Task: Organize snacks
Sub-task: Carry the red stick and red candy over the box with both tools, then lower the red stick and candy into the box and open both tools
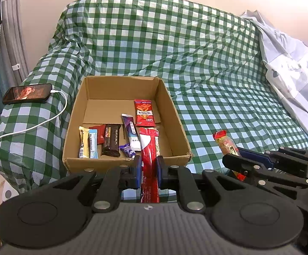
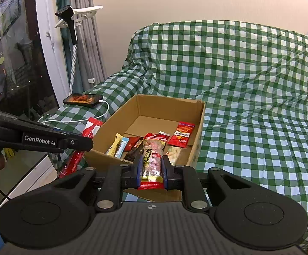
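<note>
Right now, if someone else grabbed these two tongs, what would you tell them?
Left tongs: shut on a long red snack packet.
Right tongs: shut on a clear, red-ended nut bar.
Both hover at the near edge of the cardboard box on the checked cover.
Done: several snacks lie in the box, among them a red pouch and a dark bar.
Left: put both held snacks in.

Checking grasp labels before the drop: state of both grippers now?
Left gripper: closed on the long red snack packet.
Right gripper: closed on the clear nut bar with red ends.
</note>
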